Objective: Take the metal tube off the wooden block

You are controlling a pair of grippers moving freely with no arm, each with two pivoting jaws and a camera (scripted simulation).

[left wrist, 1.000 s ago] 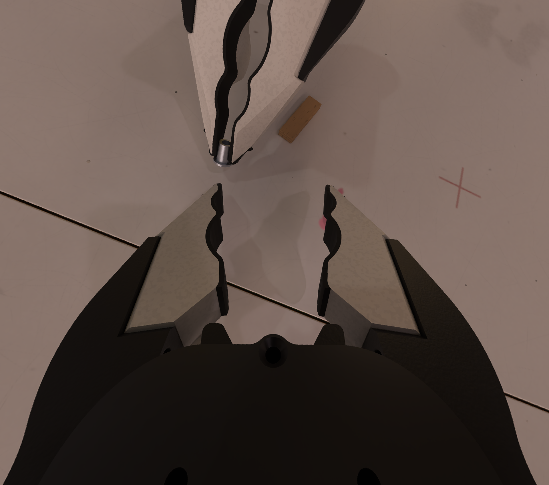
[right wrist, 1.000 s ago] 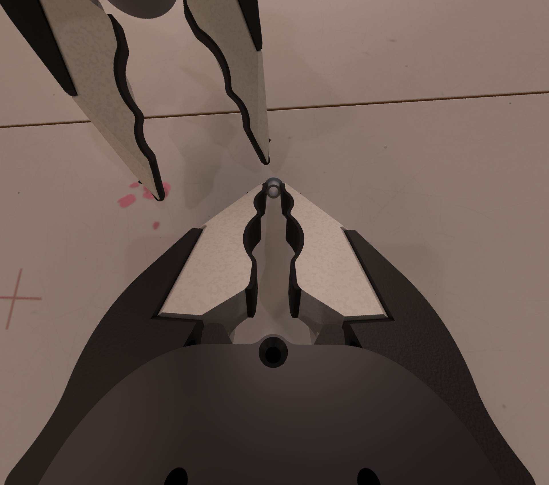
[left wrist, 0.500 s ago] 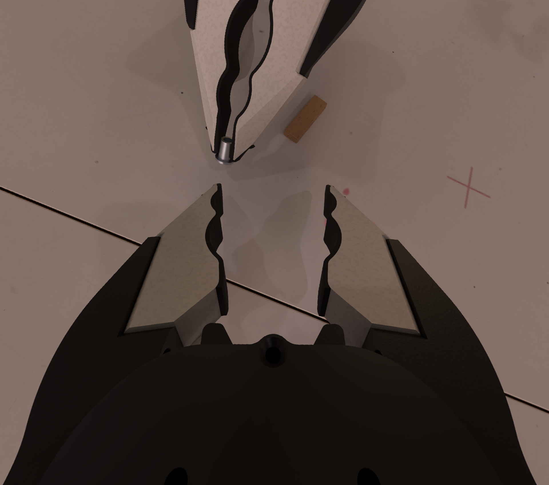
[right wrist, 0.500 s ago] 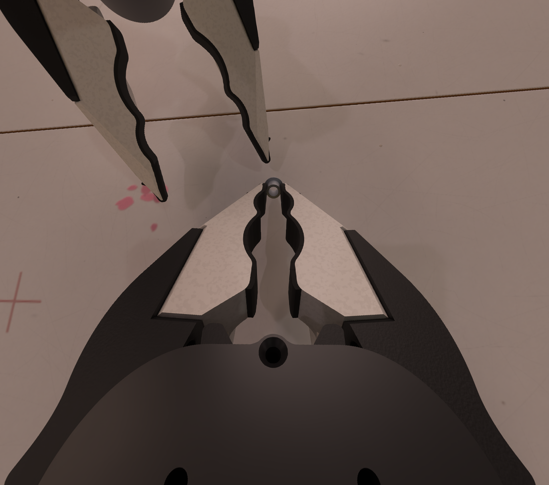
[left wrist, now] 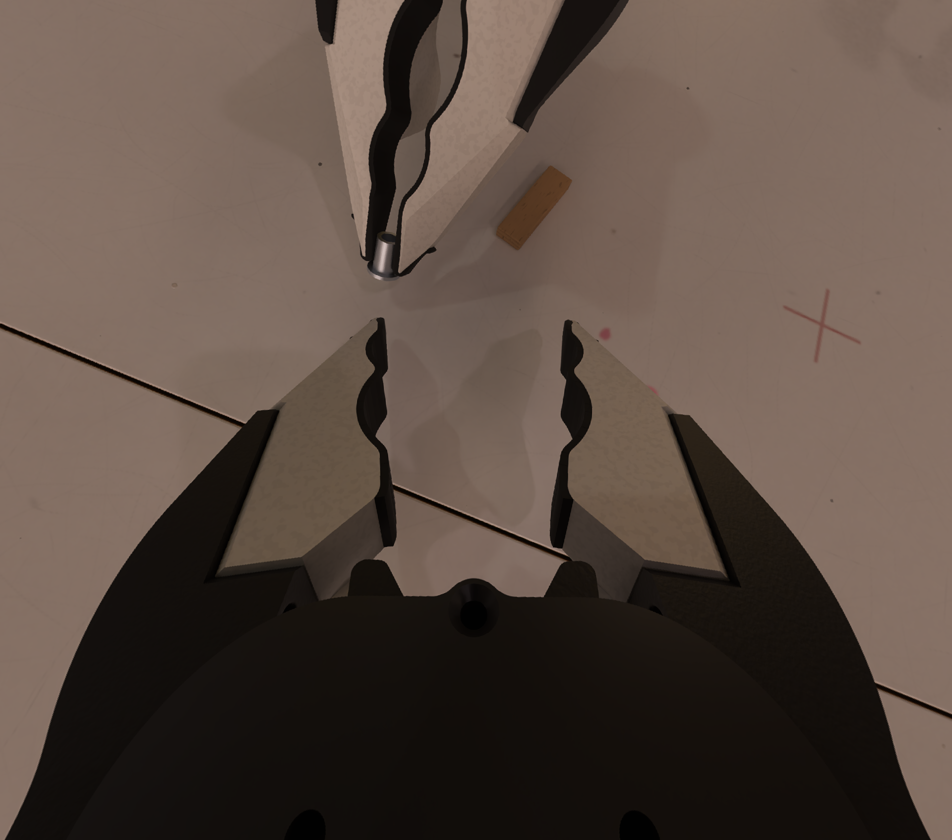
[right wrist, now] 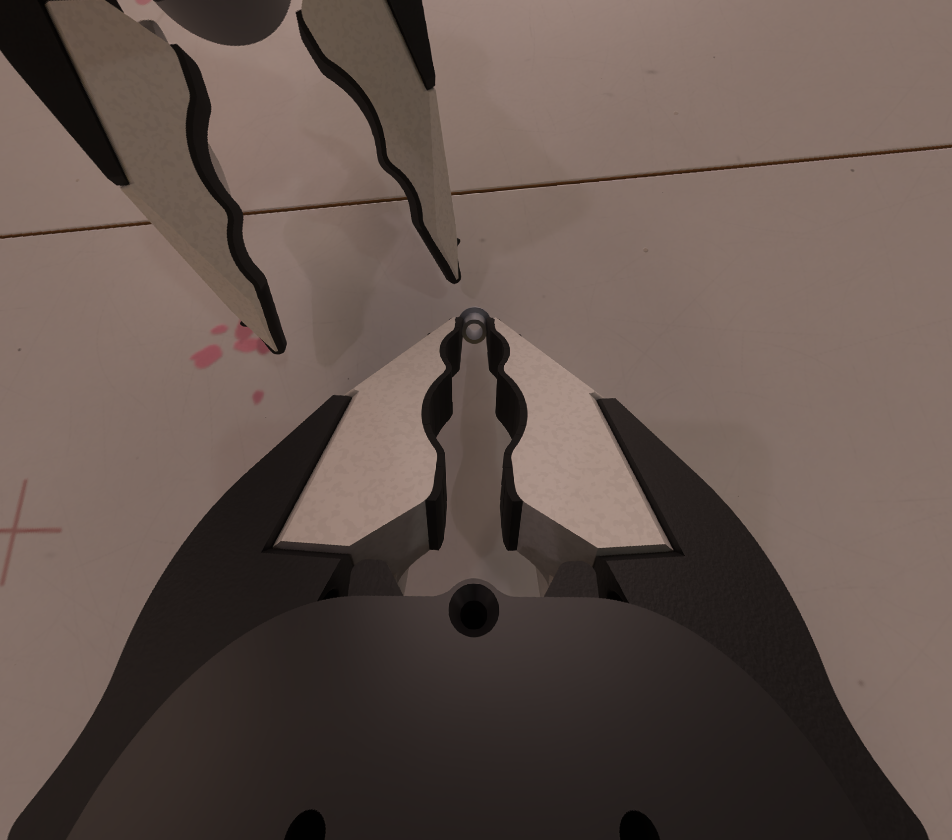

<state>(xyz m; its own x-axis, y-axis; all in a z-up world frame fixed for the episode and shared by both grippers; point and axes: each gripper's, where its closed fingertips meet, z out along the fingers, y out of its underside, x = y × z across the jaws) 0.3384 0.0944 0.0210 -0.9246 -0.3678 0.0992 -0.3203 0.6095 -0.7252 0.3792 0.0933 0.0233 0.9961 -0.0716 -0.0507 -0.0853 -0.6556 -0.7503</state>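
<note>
Right gripper [right wrist: 474,331] is pinching the metal tube [left wrist: 384,255] by just its tips, clear of the wooden block [left wrist: 534,207], left gripper [left wrist: 473,326] spread empty, so it might slip out

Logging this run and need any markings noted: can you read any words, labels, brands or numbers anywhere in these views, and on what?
No text, labels, brands or numbers: none on the metal tube, the wooden block, either gripper, or the table.
Only unlettered marks on the table: a red cross and pink spots.
</note>
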